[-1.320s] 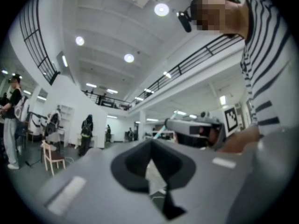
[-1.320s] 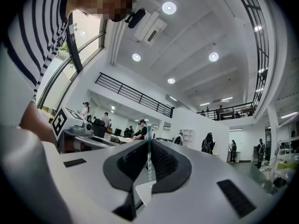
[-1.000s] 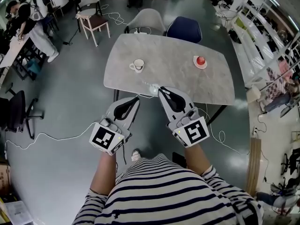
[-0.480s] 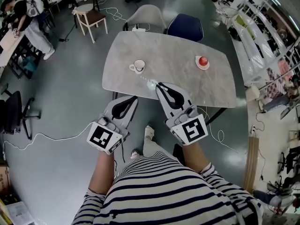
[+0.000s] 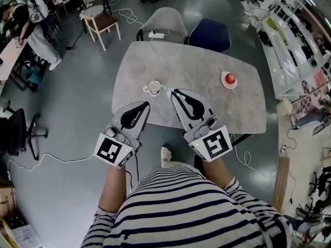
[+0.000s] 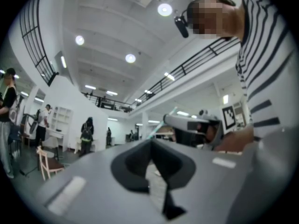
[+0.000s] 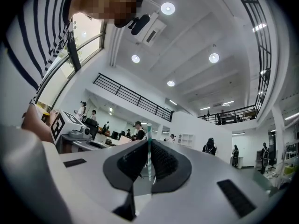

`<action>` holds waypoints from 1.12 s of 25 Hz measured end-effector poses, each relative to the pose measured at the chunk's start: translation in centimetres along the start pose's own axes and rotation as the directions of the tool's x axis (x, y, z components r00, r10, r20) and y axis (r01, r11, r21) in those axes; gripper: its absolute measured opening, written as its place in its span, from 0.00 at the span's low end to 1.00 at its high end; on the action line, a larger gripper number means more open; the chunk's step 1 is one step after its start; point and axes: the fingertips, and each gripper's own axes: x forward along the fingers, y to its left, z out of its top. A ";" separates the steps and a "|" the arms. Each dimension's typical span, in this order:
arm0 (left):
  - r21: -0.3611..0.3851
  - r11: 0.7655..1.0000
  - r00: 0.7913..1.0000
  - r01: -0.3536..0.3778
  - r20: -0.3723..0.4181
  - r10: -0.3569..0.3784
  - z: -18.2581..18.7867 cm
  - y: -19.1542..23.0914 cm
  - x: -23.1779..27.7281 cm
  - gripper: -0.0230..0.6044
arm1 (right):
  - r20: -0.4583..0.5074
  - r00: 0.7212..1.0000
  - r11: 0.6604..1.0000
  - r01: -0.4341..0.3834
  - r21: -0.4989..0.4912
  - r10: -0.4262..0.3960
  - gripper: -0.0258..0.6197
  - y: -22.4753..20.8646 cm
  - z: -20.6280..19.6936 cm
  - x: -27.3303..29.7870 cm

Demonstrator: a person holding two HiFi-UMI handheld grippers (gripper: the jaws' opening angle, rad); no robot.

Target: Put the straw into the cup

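Observation:
A white cup [image 5: 153, 88] on a saucer stands on the grey marble table [image 5: 201, 66], near its front left. My right gripper [image 5: 175, 92] is shut on a thin green-and-white striped straw [image 7: 149, 155], which stands upright between its tips. In the head view the straw [image 5: 166, 90] pokes out towards the cup, its end just right of the rim. My left gripper [image 5: 146, 105] hangs shut and empty at the table's front edge, below the cup. From the left gripper view [image 6: 151, 142], the right gripper [image 6: 191, 123] and the straw [image 6: 158, 129] show ahead.
A red thing on a small saucer [image 5: 229, 79] sits at the table's right. A grey chair [image 5: 165, 20] and a blue chair [image 5: 209, 35] stand behind the table, a wooden chair [image 5: 101, 17] farther left. Cables lie on the floor [image 5: 51, 156].
The person has stepped closer to the table. Both grippers have moved forward over its front edge, and the straw's end has come up beside the cup.

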 end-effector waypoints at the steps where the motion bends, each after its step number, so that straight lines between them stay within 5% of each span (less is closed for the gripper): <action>1: -0.001 1.000 1.000 -0.002 0.001 0.002 0.0 0.5 0.8 0.05 | 0.002 1.000 1.000 -0.003 0.008 0.003 0.08 -0.8 -0.2 0.5; 13: 0.039 0.996 0.994 -0.080 0.072 0.077 1.2 4.7 7.6 0.05 | 0.014 0.995 0.995 -0.096 -0.009 0.096 0.08 -7.2 -1.9 4.3; 28: 0.062 0.991 0.992 -0.119 0.056 0.116 -0.4 8.1 9.1 0.05 | -0.117 0.984 0.991 -0.133 -0.006 0.132 0.08 -9.0 -9.3 8.7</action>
